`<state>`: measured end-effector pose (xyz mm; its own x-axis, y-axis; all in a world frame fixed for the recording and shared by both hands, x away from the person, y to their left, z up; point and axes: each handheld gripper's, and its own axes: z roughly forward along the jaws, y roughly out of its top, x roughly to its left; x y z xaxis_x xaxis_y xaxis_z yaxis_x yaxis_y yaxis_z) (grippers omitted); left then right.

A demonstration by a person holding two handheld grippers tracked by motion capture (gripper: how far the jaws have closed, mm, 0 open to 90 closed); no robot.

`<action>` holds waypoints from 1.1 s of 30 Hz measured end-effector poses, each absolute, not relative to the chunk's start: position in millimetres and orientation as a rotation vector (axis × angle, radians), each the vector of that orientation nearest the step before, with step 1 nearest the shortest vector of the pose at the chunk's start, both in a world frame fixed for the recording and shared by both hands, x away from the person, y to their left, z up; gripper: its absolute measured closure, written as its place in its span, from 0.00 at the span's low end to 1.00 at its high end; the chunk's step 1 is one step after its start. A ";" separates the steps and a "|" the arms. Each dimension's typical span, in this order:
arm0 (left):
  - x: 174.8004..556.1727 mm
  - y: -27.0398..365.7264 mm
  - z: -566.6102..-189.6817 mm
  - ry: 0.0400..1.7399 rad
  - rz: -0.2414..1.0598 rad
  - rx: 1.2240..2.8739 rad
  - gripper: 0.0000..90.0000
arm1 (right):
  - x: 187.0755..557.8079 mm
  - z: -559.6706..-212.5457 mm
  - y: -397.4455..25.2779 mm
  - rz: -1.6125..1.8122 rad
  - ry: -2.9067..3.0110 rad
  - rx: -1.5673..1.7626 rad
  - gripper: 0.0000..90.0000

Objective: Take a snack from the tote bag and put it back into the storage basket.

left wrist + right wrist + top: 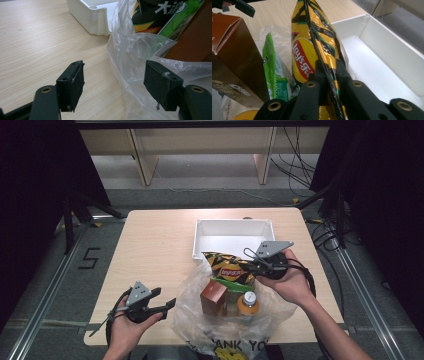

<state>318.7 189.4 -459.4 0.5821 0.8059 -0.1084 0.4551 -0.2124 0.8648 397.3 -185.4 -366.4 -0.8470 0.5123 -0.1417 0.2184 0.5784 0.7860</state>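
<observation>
My left gripper is black, with a grey three-cornered plate on top, brass-ringed screw holes in its arms and flat dark pads. My right gripper matches it, a black cable looping behind its plate.

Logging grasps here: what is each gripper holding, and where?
Right gripper pinches the chip bag by its edge seam; left gripper holds nothing.
</observation>
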 end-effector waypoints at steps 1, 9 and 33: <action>318.6 189.2 -459.3 1.022 0.459 1.853 0.35 | 397.4 -366.1 -185.5 1.160 2.462 0.573 0.97; 319.0 188.4 -460.6 1.023 0.444 1.846 0.36 | 397.0 -363.4 -185.8 1.182 2.447 0.563 0.98; 320.2 186.7 -461.2 1.026 0.441 1.849 0.36 | 381.8 -322.0 -195.6 1.323 2.354 0.544 1.00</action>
<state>320.2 186.7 -461.2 0.5843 0.8022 -0.1229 0.4626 -0.2048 0.8626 381.8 -195.6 -322.0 -0.8510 0.5063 -0.1399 0.1440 0.4809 0.8649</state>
